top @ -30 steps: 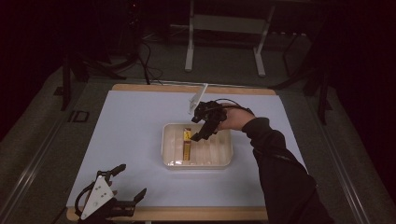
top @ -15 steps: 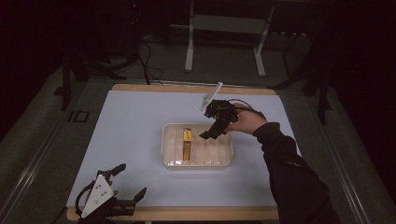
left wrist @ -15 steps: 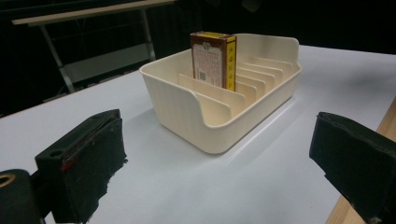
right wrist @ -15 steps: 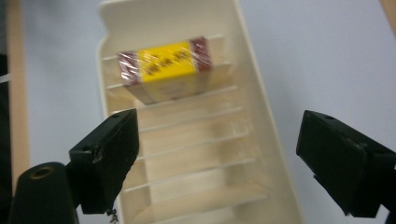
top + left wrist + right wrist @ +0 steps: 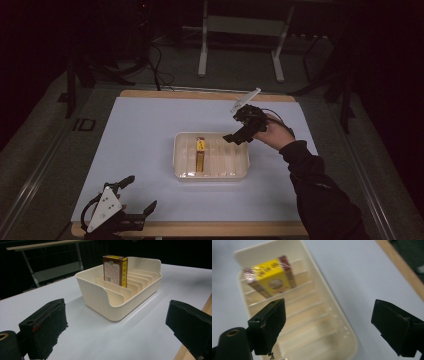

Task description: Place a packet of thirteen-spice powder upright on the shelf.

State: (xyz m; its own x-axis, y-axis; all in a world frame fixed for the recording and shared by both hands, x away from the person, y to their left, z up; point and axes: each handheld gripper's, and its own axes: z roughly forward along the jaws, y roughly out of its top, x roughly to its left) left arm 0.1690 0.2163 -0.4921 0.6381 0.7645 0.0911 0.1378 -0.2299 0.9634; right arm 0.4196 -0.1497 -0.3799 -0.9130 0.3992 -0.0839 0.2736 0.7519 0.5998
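A cream slotted tray sits mid-table. A yellow and brown box stands on edge in one of its left slots. A hand holds my right gripper above the tray's far right corner, apart from the box. Its jaws have just been opening and stand open with nothing between them. The right gripper view looks down past that gripper onto the box and the tray. My left gripper lies at the near left table edge, open and empty. In the left gripper view this gripper faces the tray and the box.
The white mat covers the table, with a wooden edge along the near side. Table legs and cables stand on the dark floor beyond the far edge. A dark sleeve reaches in from the lower right.
My right gripper let go of the box, opened, and moved right and away from it. The box stays standing in its slot. The left gripper has not moved.
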